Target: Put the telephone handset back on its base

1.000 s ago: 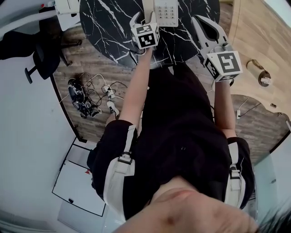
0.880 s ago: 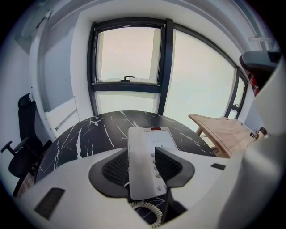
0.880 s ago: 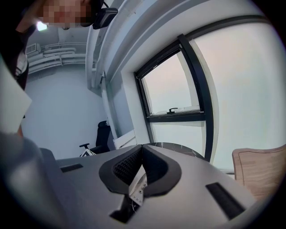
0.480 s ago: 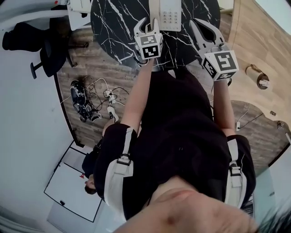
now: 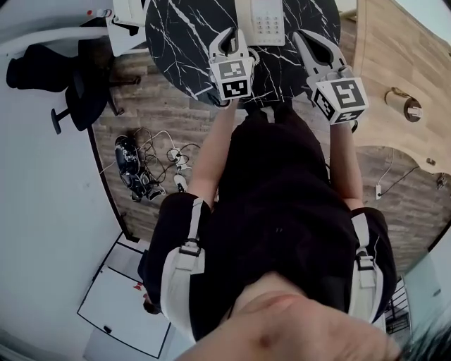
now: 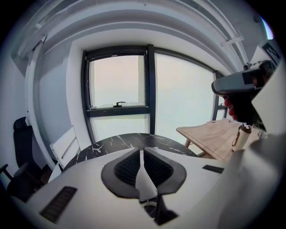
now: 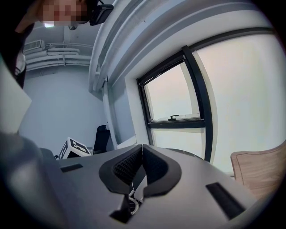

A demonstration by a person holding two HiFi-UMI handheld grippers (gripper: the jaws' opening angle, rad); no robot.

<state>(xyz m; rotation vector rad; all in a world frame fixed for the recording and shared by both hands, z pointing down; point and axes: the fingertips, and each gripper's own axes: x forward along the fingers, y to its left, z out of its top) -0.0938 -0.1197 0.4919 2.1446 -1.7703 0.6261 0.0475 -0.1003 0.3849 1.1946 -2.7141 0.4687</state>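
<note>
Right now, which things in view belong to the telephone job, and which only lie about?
For the job: white keypad telephone; round black marble table bearing it.
Just lying about: tangle of dark cables and plugs; black office chair; pale wooden tabletop on the right.

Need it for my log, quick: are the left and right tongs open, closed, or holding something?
Left tongs: just been closing, now shut, nothing between.
Right tongs: shut, empty.
</note>
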